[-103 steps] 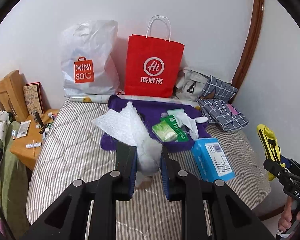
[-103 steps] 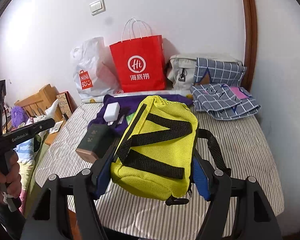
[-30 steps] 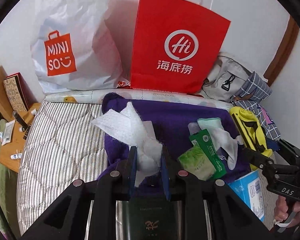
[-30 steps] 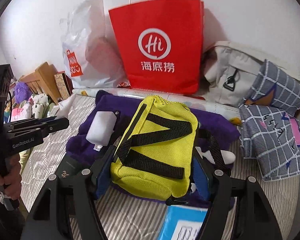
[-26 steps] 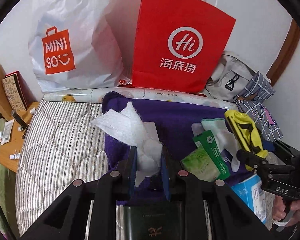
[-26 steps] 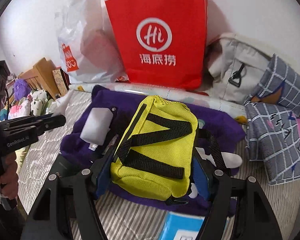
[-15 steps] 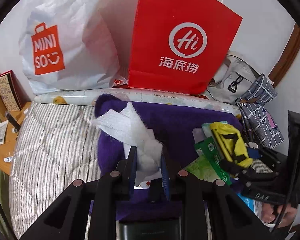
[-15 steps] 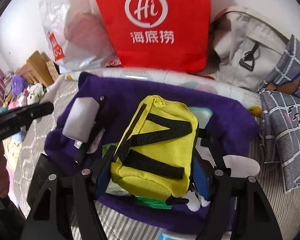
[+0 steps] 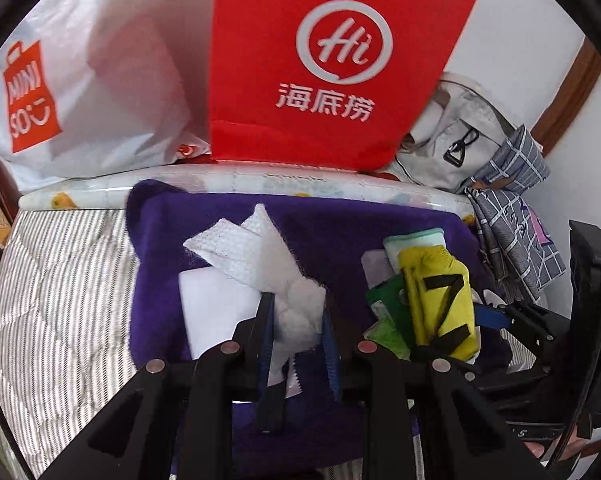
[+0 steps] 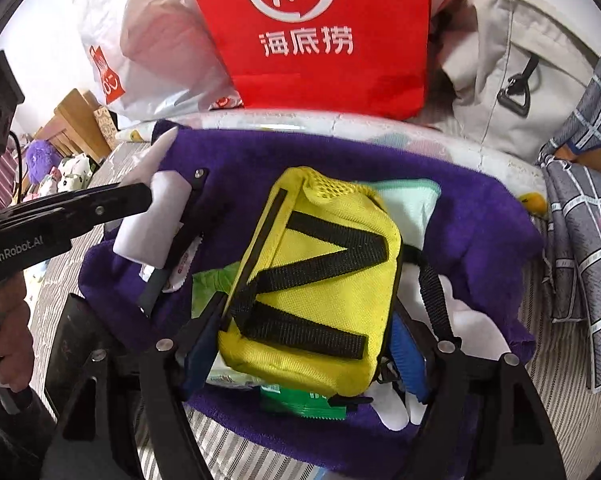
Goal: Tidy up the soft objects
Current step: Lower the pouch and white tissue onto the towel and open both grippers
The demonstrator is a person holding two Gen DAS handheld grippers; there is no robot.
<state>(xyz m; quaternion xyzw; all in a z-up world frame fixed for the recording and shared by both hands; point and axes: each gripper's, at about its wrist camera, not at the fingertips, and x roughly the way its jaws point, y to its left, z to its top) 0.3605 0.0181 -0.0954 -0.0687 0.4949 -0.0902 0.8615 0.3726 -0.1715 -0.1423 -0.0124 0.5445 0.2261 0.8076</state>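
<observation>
From the left wrist view, the left hand-held gripper (image 9: 296,340) pinches a white gauze wad (image 9: 260,264) above the purple towel (image 9: 340,220); the yellow pouch (image 9: 440,304) sits at 3 o'clock.

From the right wrist view, the right hand-held gripper (image 10: 304,348), jaws just widened, brackets the yellow pouch (image 10: 316,280) lying on the purple towel (image 10: 480,220); whether the pads press cannot be told. A red paper bag (image 10: 320,32) stands at 12 o'clock.

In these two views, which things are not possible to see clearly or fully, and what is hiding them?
- Right wrist view: green packet, mostly under the yellow pouch; its print is blurred.
- Left wrist view: white flat item, partly behind the white cloth and the left gripper; it cannot be identified.
- Both views: red paper bag, top cut off by the edge; contents unseen.
</observation>
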